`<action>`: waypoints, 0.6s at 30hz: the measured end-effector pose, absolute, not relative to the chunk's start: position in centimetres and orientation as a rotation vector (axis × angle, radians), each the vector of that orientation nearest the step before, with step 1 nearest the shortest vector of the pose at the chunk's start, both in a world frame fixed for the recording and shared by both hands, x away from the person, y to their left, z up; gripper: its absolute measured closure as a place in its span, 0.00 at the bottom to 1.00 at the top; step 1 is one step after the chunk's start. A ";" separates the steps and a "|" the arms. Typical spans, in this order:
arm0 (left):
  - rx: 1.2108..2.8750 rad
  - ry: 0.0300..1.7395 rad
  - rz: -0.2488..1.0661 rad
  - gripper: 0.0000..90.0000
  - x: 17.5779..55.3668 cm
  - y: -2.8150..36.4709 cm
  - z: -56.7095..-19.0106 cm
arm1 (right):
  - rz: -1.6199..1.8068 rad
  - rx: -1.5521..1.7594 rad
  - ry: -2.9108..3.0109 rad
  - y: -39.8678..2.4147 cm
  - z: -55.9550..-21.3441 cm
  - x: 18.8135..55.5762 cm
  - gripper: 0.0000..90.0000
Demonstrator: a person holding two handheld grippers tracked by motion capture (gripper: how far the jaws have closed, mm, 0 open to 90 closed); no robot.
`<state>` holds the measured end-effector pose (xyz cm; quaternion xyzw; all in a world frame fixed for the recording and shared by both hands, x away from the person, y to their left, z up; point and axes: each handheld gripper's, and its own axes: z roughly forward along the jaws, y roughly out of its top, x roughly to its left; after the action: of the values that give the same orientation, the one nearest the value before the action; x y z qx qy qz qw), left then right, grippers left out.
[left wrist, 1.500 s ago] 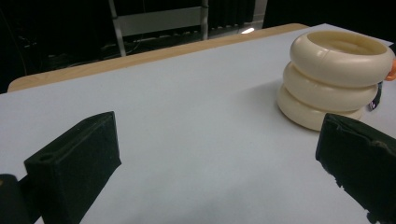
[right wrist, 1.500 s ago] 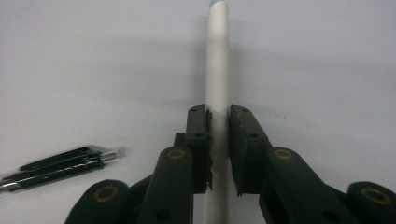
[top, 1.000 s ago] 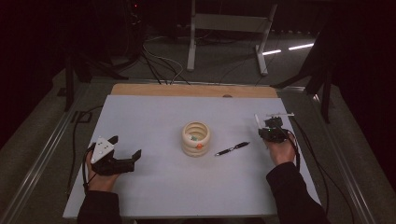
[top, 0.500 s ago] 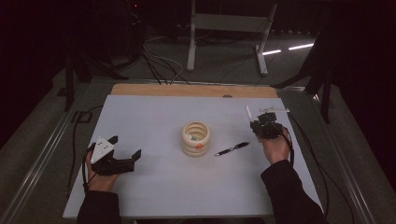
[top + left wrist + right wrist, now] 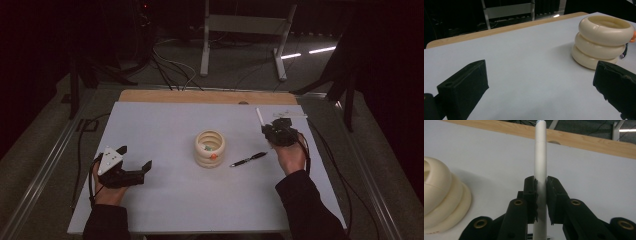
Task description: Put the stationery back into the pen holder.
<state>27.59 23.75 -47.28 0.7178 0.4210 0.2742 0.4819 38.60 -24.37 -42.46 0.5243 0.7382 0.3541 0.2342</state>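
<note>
A cream holder of three stacked rings (image 5: 209, 148) stands mid-table, with small coloured bits inside and an orange spot on its side. A black pen (image 5: 248, 159) lies just right of it. My right gripper (image 5: 270, 128) is to the right of the holder, shut on a white pen (image 5: 259, 117) that sticks up and away from the jaws (image 5: 540, 157). The holder (image 5: 439, 197) shows at the left of the right gripper view. My left gripper (image 5: 134, 158) rests near the front left of the table, open and empty, with the holder (image 5: 603, 40) ahead to its right.
The white table top (image 5: 165, 125) has a wooden strip (image 5: 200, 96) along its far edge. Cables trail off both sides of the table. A metal table frame (image 5: 245, 30) stands on the dark floor beyond.
My right gripper has moved left and a little nearer the holder, carrying the white pen. The left gripper has stayed in place.
</note>
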 end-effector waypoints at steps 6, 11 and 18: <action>1.750 1.026 0.667 0.00 27.6 23.7 -47.3 | 0.998 1.415 2.027 -23.6 -42.1 38.6 0.88; 1.753 1.023 0.666 0.00 27.6 23.7 -47.3 | 1.028 1.392 2.036 -23.0 -41.7 38.7 0.88; 1.753 1.023 0.665 0.00 27.6 23.7 -47.4 | 1.058 1.357 2.041 -22.0 -41.1 38.7 0.88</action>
<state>27.63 23.66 -47.36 0.7190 0.4196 0.2729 0.4821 38.71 -21.98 -41.12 0.4941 0.7434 0.3854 0.2337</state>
